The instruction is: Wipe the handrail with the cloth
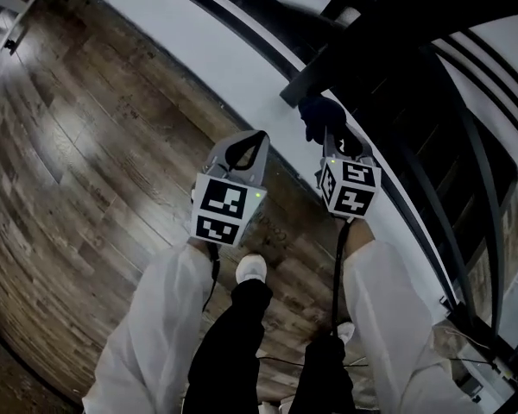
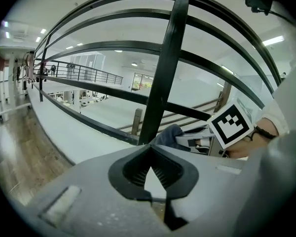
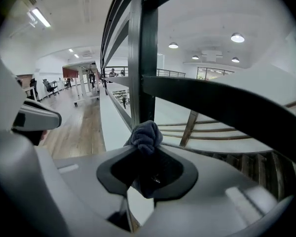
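A black metal handrail (image 1: 375,37) with thinner rails under it runs along a white ledge (image 1: 198,37). My right gripper (image 1: 328,136) is shut on a bunched dark blue cloth (image 1: 321,115), which it holds just below the thick rail, close to a black upright post (image 3: 140,58). In the right gripper view the cloth (image 3: 147,135) bulges out of the jaws under the broad rail (image 3: 222,102); I cannot tell whether it touches. My left gripper (image 1: 246,149) hangs to the left over the floor, shut with nothing in it. The left gripper view shows the cloth (image 2: 168,134) beside the post (image 2: 164,68).
Dark wooden floor (image 1: 95,162) lies left of the ledge. The person's white sleeves, dark trousers and a white shoe (image 1: 251,268) fill the bottom of the head view. Beyond the rails is a drop to a lower level with stairs (image 3: 212,137). A trolley (image 3: 86,95) stands far down the walkway.
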